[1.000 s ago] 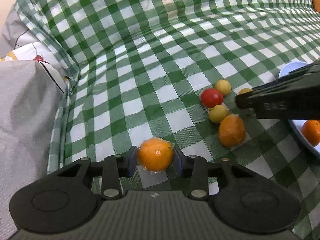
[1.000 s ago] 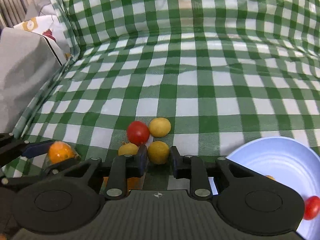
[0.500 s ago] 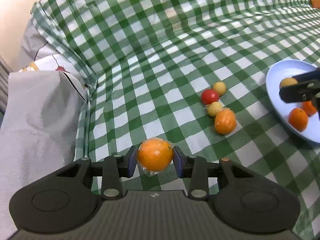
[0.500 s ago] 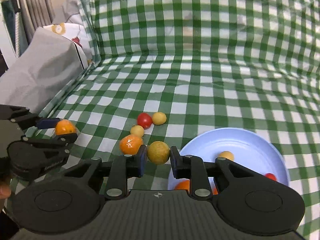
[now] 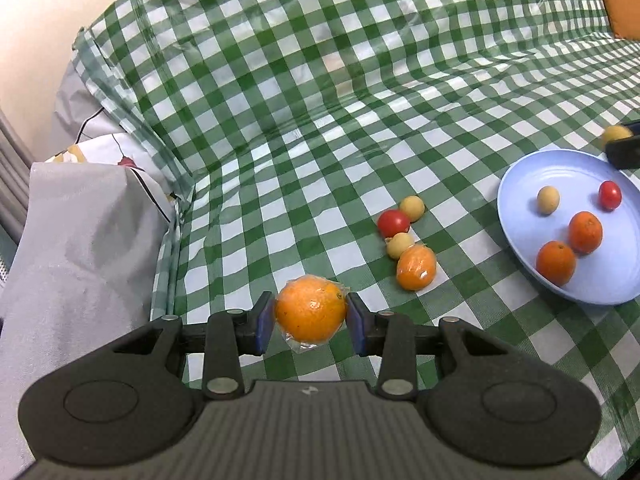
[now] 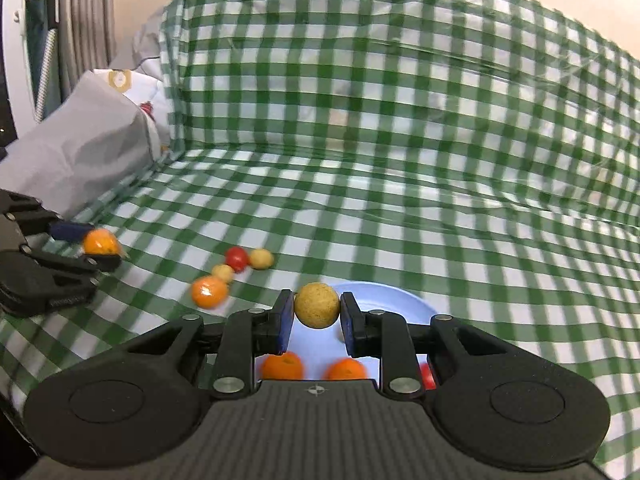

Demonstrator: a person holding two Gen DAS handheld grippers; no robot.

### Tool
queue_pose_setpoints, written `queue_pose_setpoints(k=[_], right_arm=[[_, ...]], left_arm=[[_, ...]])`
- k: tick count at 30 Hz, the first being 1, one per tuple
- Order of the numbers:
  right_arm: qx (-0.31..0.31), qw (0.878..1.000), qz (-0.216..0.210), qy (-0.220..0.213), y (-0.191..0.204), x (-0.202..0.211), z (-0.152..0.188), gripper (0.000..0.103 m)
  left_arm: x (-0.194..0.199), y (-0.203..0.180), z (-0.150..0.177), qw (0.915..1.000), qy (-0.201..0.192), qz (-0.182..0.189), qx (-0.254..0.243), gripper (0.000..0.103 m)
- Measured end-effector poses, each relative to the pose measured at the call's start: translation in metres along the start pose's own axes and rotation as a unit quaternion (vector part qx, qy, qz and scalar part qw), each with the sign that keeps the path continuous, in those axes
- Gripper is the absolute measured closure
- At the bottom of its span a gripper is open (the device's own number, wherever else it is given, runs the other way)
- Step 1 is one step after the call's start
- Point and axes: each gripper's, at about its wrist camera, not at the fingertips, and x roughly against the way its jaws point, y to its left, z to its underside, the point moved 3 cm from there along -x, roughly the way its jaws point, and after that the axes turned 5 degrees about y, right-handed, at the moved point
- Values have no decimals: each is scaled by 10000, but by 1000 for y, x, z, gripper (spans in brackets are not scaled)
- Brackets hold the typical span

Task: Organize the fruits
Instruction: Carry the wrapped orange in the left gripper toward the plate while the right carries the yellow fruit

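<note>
My left gripper (image 5: pixel 311 322) is shut on a wrapped orange (image 5: pixel 311 309) and holds it above the green checked cloth. My right gripper (image 6: pixel 316 316) is shut on a yellow round fruit (image 6: pixel 317 305) and holds it above the light blue plate (image 6: pixel 384 296). The plate (image 5: pixel 520 200) holds two oranges (image 5: pixel 556 262), a yellow fruit (image 5: pixel 547 199) and a red tomato (image 5: pixel 609 195). On the cloth lie a wrapped orange (image 5: pixel 416 267), a red tomato (image 5: pixel 393 223) and two yellow fruits (image 5: pixel 412 208). The right gripper's tip with its fruit shows at the left wrist view's right edge (image 5: pixel 616 135).
A grey cloth-covered bundle (image 5: pixel 76 248) stands at the left, beside the raised edge of the checked cloth (image 5: pixel 320 80). The cloth rises up behind the fruits. The left gripper and its orange show at the left of the right wrist view (image 6: pixel 100 241).
Both grippers have lifted with their fruits. The right gripper has carried the yellow fruit from the cloth to above the plate. The left still holds the orange.
</note>
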Motion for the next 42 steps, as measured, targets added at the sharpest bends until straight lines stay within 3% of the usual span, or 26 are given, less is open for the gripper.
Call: queue_pose_setpoints(k=[7, 16, 42], right_arm=[[-246, 9995, 186, 85, -30, 2, 9, 77], [-274, 9989, 311, 213, -41, -3, 14, 77], [-427, 9978, 427, 258, -41, -7, 16, 77]], left_arm=[[-13, -15, -7, 9999, 127, 54, -49, 61], [-14, -35, -14, 9997, 66, 213, -122, 61], [-14, -38, -16, 9995, -1, 305, -77, 61]])
